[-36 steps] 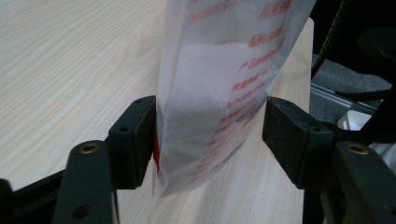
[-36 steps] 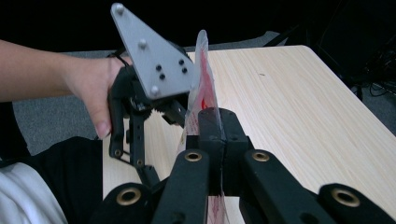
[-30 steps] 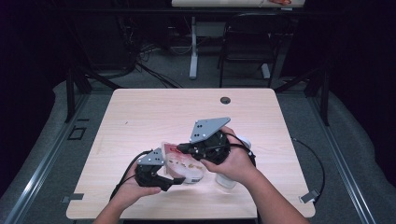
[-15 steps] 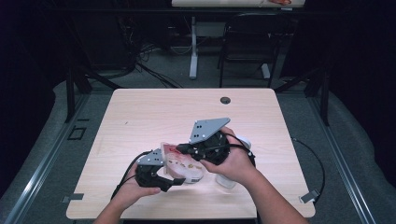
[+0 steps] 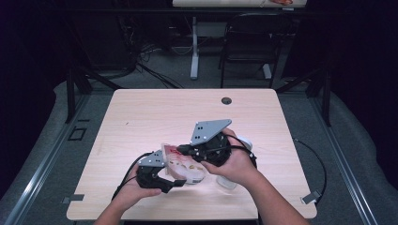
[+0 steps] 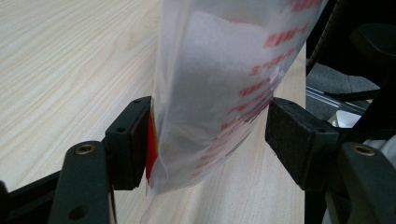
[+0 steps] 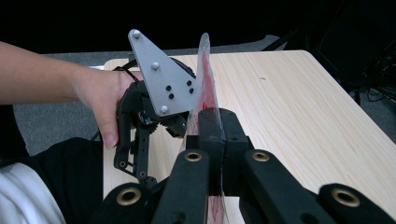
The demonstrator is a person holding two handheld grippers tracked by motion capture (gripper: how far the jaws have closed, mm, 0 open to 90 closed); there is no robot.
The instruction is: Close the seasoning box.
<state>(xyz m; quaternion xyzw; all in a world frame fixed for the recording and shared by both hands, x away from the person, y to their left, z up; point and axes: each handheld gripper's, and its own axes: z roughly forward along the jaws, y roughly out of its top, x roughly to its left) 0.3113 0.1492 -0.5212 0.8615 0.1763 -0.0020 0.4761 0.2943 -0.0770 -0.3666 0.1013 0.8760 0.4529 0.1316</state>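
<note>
A clear plastic bag (image 5: 180, 164) with red print and white powder inside stands upright over the near middle of the table (image 5: 141, 117). My right gripper (image 5: 185, 151) is shut on the bag's thin upper edge (image 7: 205, 79), its two pads pressed together on the film (image 7: 218, 116). My left gripper (image 5: 180, 182) comes in from the near left. Its jaws stand wide around the bag's full lower part (image 6: 210, 93), with both pads (image 6: 128, 140) against the bag's sides. In the right gripper view, the left gripper's grey plate (image 7: 163, 79) sits just left of the bag.
A white object (image 5: 227, 182) lies partly hidden under the right hand. A round cable hole (image 5: 226, 100) sits near the table's far edge. A chair (image 5: 248, 47) and a table leg (image 5: 194, 47) stand beyond. Bare wood spreads across the far half.
</note>
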